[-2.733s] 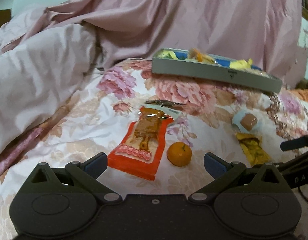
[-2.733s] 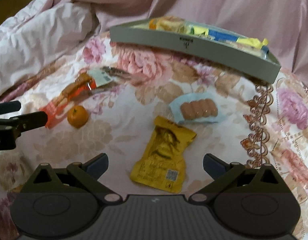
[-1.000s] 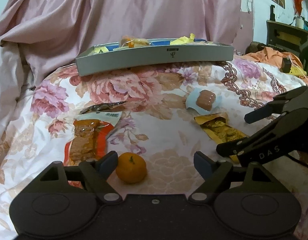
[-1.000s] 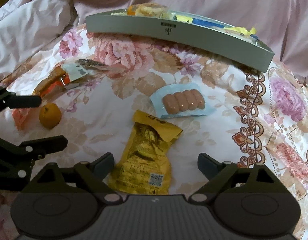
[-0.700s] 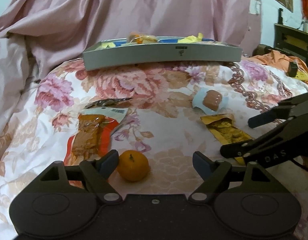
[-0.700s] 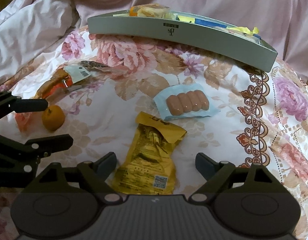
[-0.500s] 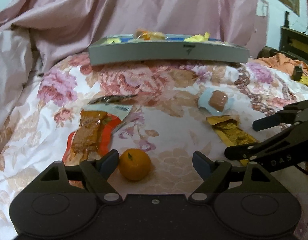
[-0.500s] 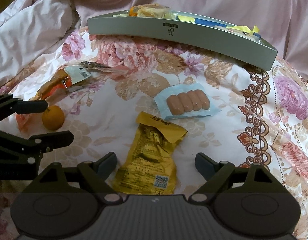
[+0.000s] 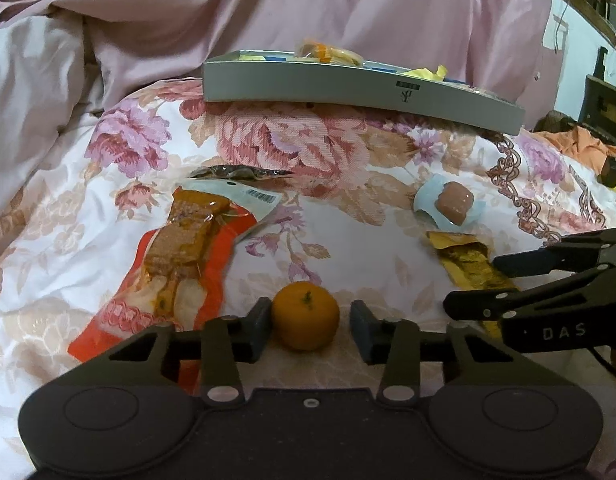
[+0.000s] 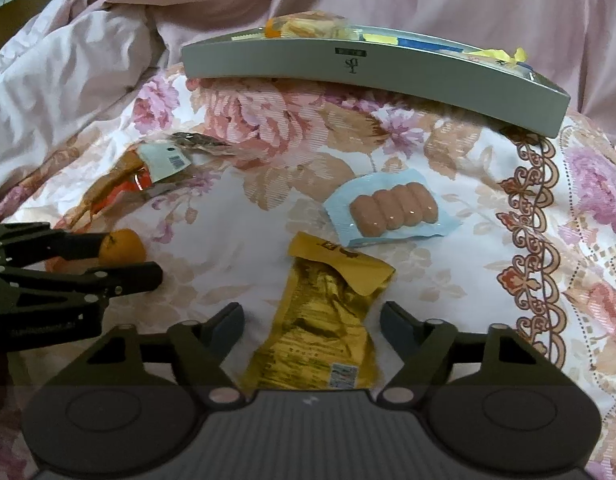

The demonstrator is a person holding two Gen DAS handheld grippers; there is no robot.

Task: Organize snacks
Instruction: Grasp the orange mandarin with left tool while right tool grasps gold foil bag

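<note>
On a bed covered with a floral bedspread [image 9: 348,240], the left tool [image 9: 307,326] sat low over a small orange [image 9: 306,315]. Its jaws were closing, with the orange between them: the left pad lay against the fruit's side, while a narrow gap remained at the right pad, so the fruit was not yet clamped. In the right wrist view, the left tool [image 10: 132,258] reached in from the left edge with the orange [image 10: 122,246] between its two dark fingers.

The right tool [image 10: 312,320] hovered over a yellow snack packet [image 10: 324,320] that lay flat on the bedspread. Its jaws were closing too, one pad on each side of the packet, and neither pad visibly pressed on it. In the left wrist view, the right tool [image 9: 480,284] came in from the right edge over the yellow snack packet [image 9: 468,264].

Just beyond the packet lay a pale blue pack of sausages [image 10: 392,208]. To the left of the orange lay an orange-red snack pouch [image 9: 176,264] with a barcode label at its far end, and a dark clear wrapper [image 9: 236,172] sat just past it. At the far side of the bedspread stood a long grey tray [image 9: 348,88] holding several wrapped snacks, in front of a crumpled pink quilt [image 9: 268,12].
</note>
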